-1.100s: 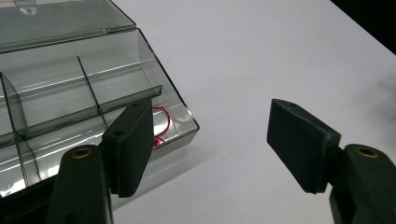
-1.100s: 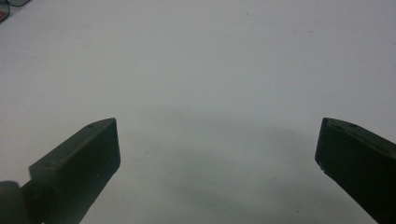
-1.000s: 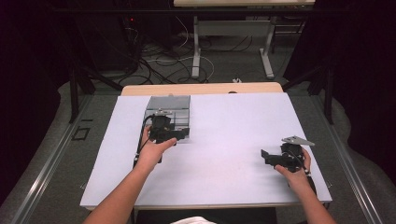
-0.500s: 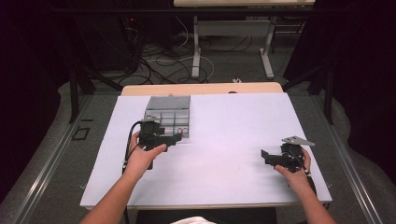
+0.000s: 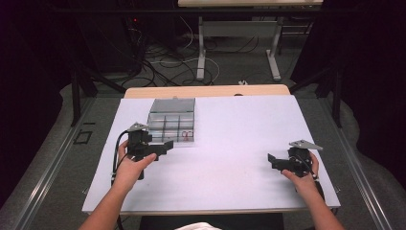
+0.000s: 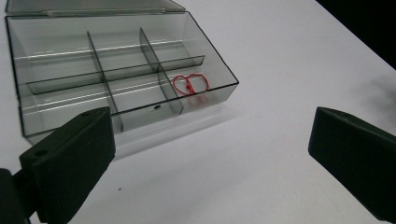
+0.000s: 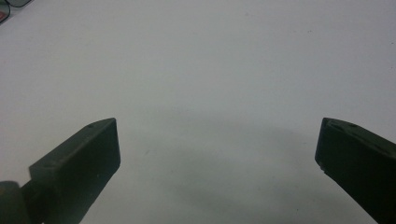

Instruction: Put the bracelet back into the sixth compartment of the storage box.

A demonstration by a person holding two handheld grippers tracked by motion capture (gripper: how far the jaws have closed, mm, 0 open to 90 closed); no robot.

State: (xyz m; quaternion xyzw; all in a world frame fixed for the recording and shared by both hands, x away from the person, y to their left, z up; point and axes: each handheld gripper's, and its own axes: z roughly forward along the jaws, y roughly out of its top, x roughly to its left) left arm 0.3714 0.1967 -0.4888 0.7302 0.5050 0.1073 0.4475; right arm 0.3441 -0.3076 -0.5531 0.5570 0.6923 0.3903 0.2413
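Two grippers, both spread wide and empty: left gripper (image 5: 165,145) hovers mid-left of the high view beside the clear box (image 5: 171,120), right gripper (image 5: 271,160) lower right. A red loop (image 6: 190,84) lies in one compartment; retrieving it looks next.

A clear, grey-tinted plastic box (image 5: 171,120) lies flat on the white table, left of centre in the high view and in the upper left of the left gripper view. Its lid is open and laid back behind it. Dividers split it into small compartments. A red wire loop (image 6: 190,85), shaped like two joined rings, lies in the near right compartment.
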